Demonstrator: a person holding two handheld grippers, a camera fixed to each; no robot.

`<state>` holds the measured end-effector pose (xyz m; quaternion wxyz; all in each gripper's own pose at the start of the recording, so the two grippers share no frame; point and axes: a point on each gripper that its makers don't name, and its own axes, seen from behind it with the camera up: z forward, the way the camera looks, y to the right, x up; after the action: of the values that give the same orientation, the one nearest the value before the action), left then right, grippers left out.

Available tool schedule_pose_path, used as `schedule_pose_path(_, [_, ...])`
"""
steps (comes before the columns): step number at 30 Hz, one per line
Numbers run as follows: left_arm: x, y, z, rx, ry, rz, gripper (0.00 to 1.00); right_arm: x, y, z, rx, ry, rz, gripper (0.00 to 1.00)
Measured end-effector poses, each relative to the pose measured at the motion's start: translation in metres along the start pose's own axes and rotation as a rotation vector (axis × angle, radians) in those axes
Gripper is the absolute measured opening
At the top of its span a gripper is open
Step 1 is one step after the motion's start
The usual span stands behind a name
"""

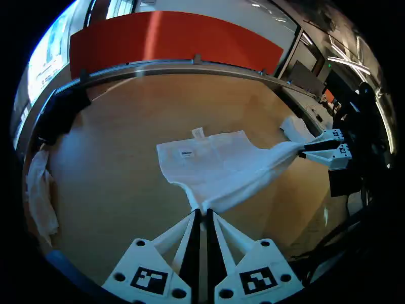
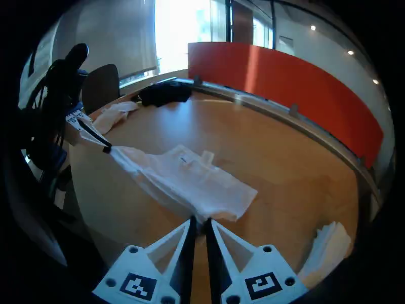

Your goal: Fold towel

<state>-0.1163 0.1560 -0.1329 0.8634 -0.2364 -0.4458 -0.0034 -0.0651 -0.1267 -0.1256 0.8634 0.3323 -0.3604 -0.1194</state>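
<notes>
Between the closed jaws of the left gripper (image 1: 201, 215) sits one corner of the white towel (image 1: 217, 162). The cloth stretches across the wooden table (image 1: 116, 167) to the right gripper (image 1: 304, 150), clamped on another corner. Beyond stands a red partition (image 1: 172, 38).

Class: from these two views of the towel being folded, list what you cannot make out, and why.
- Print on the tag of the towel: too small, both views.
- Dark bundle: right gripper view, too dark to identify.
- White stack: right gripper view, partly cut off by the edge.
- Towel corner in the left gripper: left gripper view, its fingers hide it.
</notes>
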Motion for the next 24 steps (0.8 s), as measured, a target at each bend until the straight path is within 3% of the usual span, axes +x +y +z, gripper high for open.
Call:
schedule_pose_path(11, [0.016, -0.008, 0.014, 0.019, 0.016, -0.012, 0.07, 0.005, 0.012, 0.014, -0.007, -0.004, -0.003, 0.13])
schedule_pose_path(24, [0.048, -0.028, 0.05, 0.042, 0.03, -0.038, 0.07, 0.012, 0.042, 0.045, -0.031, -0.028, 0.018, 0.13])
